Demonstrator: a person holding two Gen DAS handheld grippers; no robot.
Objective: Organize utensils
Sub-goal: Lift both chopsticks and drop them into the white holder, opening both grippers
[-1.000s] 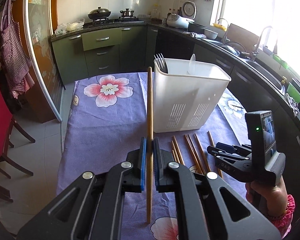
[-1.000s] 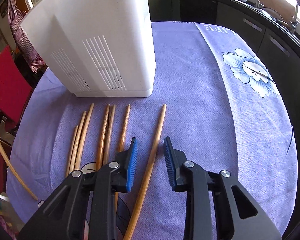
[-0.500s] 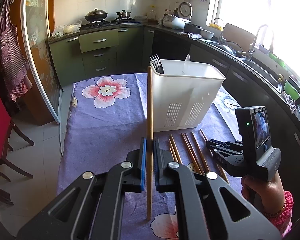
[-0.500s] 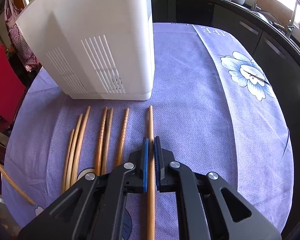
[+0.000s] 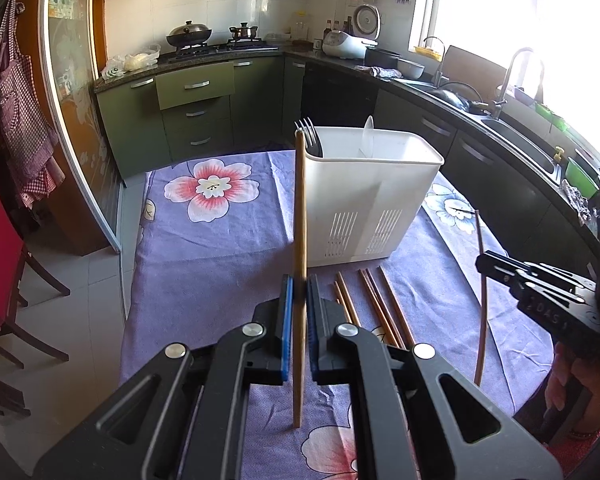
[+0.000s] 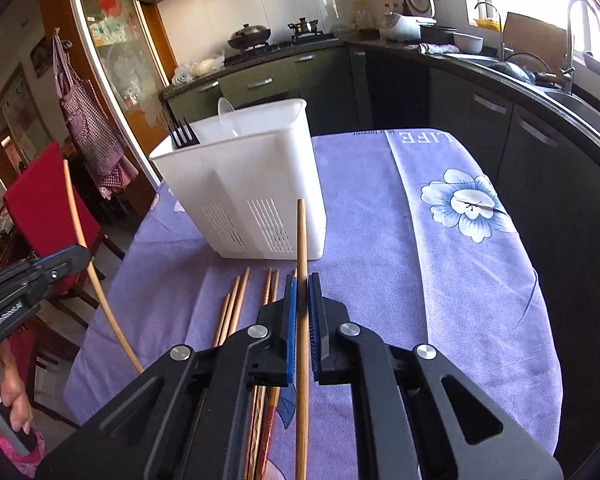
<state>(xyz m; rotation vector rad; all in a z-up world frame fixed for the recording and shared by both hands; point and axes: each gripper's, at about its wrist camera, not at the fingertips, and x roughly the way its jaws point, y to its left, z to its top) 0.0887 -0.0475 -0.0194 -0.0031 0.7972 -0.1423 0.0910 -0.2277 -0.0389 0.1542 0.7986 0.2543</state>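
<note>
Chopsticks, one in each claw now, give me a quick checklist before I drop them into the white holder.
1. Left claw shut on its chopstick: ok.
2. Right claw shut on its chopstick: ok.
3. Both chopsticks lifted off the tablecloth: ok.
4. White holder upright: ok.
5. Free compartment beside the fork: cannot tell.
6. Loose chopsticks left on the cloth: not ok, several remain.

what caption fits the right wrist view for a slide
Right gripper shut on a chopstick lifted above the loose chopsticks before the white utensil holder.
</note>
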